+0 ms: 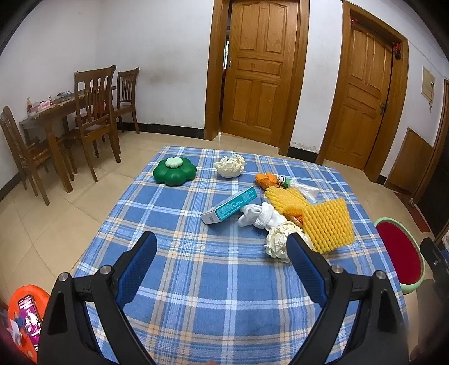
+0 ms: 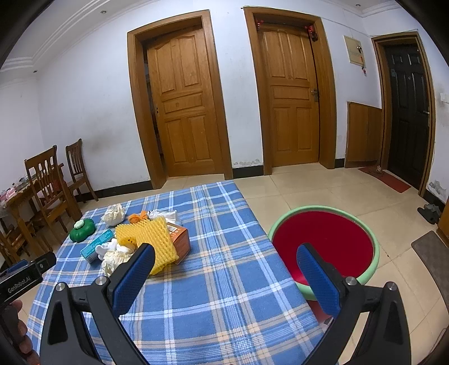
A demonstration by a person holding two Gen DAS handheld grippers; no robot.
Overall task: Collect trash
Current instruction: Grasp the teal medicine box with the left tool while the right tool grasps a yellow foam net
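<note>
Teal box (image 1: 230, 206) lengthwise toward far-right corner

Both wrist views evenly lit, moderately bright, cool-white indoor light from overhead; recessed ceiling spots (image 2: 103, 12) visible top left in the right view. Shadows soft and short: faint one under the yellow foam net (image 1: 327, 227), a dim patch on the plaid tablecloth (image 1: 224, 280) near the bottom edge. Mild sheen on the floor tiles (image 2: 322, 182) by the doors, no harsh glare. Strong fisheye bend: door frames (image 2: 134, 112) bow, black vignette fills all four corners. Focus sharp at centre, cloth weave crisp. Left gripper (image 1: 221, 243) and right gripper (image 2: 224, 252) fingers close to the lens, slightly soft. Far chairs (image 1: 95, 112) a little grainy.
</note>
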